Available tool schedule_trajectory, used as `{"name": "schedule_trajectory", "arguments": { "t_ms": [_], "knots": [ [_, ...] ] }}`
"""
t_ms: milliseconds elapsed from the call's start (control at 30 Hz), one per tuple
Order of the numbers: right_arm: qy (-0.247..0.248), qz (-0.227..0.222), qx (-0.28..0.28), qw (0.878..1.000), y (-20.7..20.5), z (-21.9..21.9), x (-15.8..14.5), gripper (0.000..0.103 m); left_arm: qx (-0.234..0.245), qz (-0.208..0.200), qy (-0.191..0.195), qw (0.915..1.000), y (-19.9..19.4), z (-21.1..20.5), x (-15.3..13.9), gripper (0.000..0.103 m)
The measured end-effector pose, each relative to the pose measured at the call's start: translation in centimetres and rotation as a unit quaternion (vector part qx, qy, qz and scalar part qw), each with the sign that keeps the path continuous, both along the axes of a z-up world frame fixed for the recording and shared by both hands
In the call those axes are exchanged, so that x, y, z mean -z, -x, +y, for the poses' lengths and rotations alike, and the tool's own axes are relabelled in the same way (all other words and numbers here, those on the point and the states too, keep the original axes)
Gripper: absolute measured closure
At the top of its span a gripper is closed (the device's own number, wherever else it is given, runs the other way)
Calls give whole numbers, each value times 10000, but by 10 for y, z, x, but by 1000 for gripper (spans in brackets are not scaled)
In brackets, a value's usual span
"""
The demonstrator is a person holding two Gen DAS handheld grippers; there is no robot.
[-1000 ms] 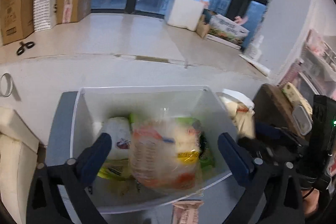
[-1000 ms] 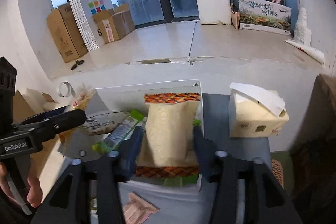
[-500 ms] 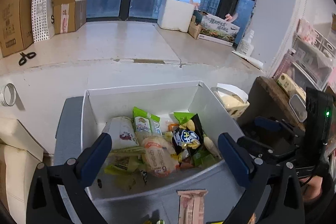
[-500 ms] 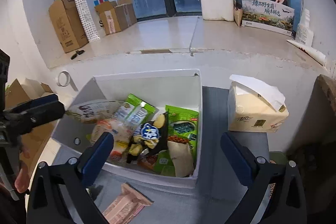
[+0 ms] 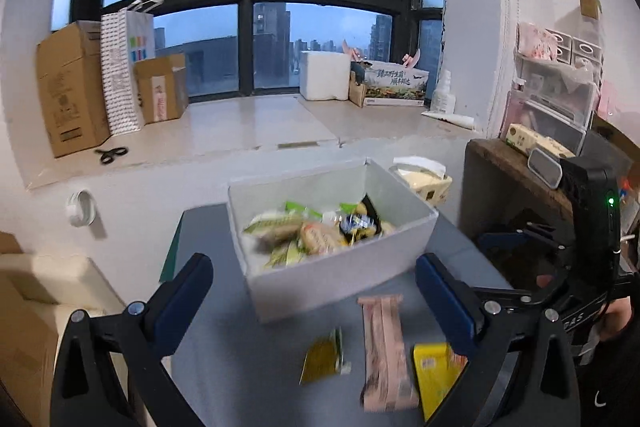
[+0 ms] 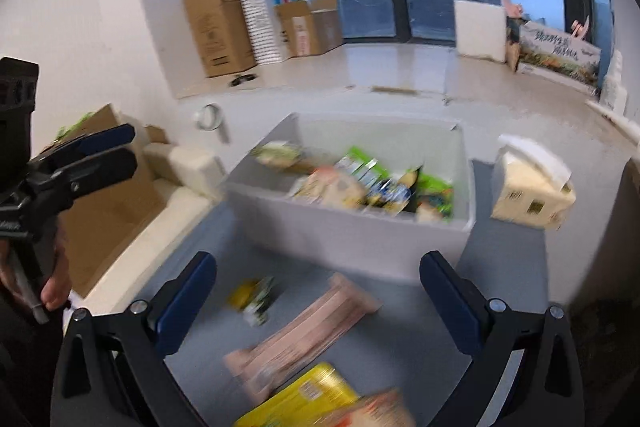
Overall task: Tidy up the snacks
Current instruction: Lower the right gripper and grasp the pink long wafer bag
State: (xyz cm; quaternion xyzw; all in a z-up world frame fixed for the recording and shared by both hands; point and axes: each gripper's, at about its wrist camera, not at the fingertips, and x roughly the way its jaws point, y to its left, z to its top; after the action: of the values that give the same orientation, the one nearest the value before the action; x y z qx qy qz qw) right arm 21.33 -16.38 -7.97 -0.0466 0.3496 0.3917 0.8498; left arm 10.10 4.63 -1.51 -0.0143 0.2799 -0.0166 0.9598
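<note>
The left gripper (image 5: 314, 301) hangs over the near part of the grey desk (image 5: 224, 339) with its fingers spread wide and nothing between them. Going left to right along that near strip, three loose snacks lie apart from one another: a small yellow-green packet (image 5: 323, 359), a long pink wafer pack (image 5: 385, 343) lying lengthwise toward the camera, and a yellow pack (image 5: 434, 373) just beside the pink one, half tucked behind the right finger of this gripper. Past them stands the white box (image 5: 340, 279), already holding a heap of snack bags (image 5: 316, 233), with a tissue pack (image 5: 424, 179) beyond its right corner.

The right gripper (image 6: 318, 301) is likewise wide open and empty, above the same three snacks; from its view the pink wafer pack (image 6: 304, 331) lies slantwise between the fingers.

The step in hand looks like picking up one of the loose snacks for the box. The pink pack seems the natural choice: turn the wrist so the fingers close across its narrow width, near the middle so it hangs level. Press down lightly, since the wrapper is flat on the desk and may slide. The small packet suits the left gripper. Both views are blurred, so steady the hands first. Release low over the heap, away from the box wall
</note>
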Motion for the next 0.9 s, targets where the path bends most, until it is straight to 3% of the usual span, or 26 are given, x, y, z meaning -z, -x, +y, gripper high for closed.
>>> {"name": "schedule_trajectory", "arguments": {
  "t_ms": [133,367,667,767,900],
  "knots": [
    [-180,276,-19,9995,37,-8,22,0,-29,-6,113,9999,39,1,17,0],
    [147,856,166,9961,69,2,78,0,-203,113,90,9997,69,-2,40,0],
    [1079,1018,719,9863,26,50,118,0,-326,189,364,9986,76,10,52,0],
    [1192,980,989,9831,6,63,124,0,-378,179,318,9986,77,13,54,0],
    [1461,1259,1204,9738,-16,78,142,0,-422,196,246,9986,78,14,58,0]
  ]
}}
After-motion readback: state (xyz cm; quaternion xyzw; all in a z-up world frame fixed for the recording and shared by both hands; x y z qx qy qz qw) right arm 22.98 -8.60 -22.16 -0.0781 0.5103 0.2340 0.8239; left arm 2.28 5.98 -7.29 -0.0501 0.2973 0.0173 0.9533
